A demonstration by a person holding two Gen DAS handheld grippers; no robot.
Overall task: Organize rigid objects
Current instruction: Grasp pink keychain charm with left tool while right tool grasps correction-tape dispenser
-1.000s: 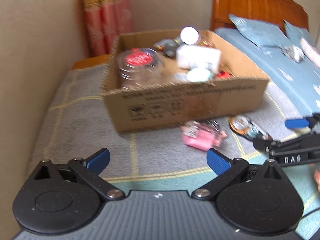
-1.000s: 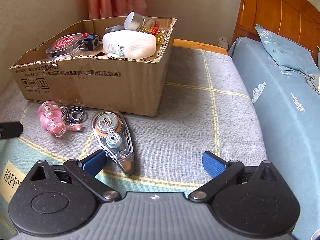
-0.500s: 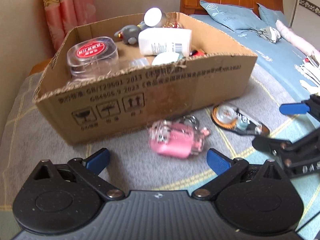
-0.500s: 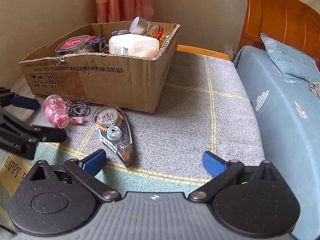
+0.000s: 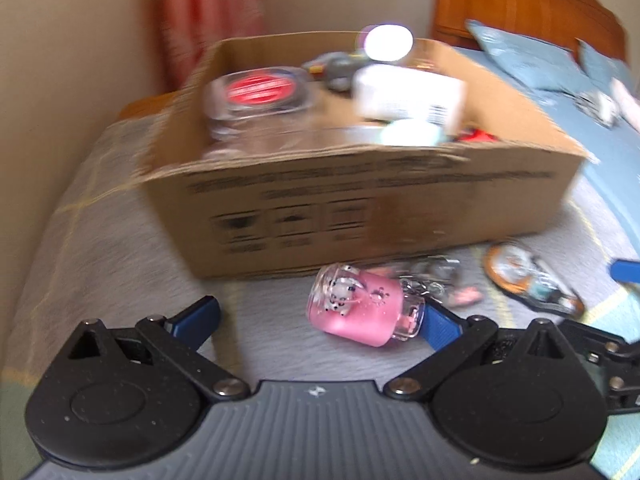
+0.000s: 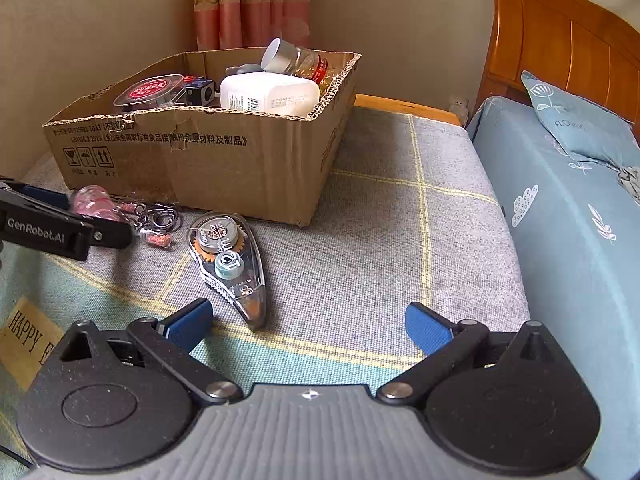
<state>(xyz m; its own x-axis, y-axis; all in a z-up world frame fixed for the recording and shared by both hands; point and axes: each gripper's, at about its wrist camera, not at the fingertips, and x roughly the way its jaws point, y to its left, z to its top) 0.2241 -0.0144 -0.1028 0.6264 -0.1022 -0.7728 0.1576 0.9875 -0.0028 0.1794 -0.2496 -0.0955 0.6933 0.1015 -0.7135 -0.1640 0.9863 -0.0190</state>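
We see left gripper (image 5: 320, 320) jaws released around pink keychain bottle (image 5: 360, 308), lower centre; right gripper (image 6: 308, 324) released, correction tape (image 6: 230, 256) centre-left.

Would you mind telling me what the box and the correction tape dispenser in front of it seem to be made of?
The box looks like plain matte corrugated cardboard: brown, with fluting showing along its torn top edge. The correction tape dispenser appears to be clear glossy plastic, since its inner wheels show through the shell.
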